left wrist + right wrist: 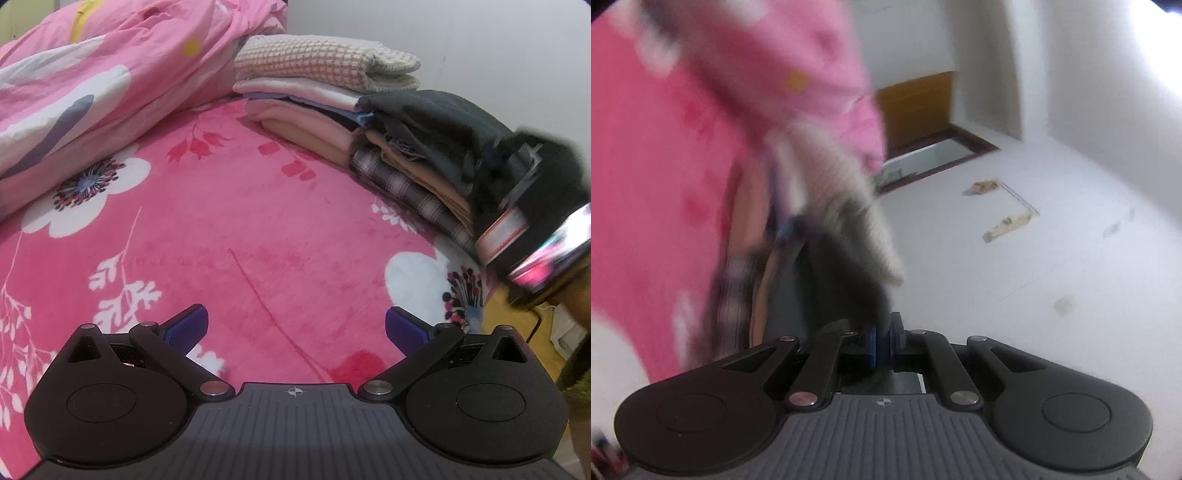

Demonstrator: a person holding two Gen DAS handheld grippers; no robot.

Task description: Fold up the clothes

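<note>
My left gripper (296, 326) is open and empty, low over the pink floral bed cover (229, 229). Two stacks of folded clothes stand at the back right: one topped by a checked cream knit (317, 61), one topped by a dark grey garment (436, 122). In the blurred, tilted right wrist view my right gripper (882, 338) is shut on the edge of the dark garment (849, 273) at the stack's side. The right gripper's body (543, 236) shows at the right edge of the left wrist view, against the dark stack.
A crumpled pink floral quilt (85, 74) lies at the back left of the bed. A white wall (461, 40) stands behind the stacks. The bed's right edge drops to a yellowish floor (517, 332). A wooden door and dark-framed opening (923, 122) show in the right wrist view.
</note>
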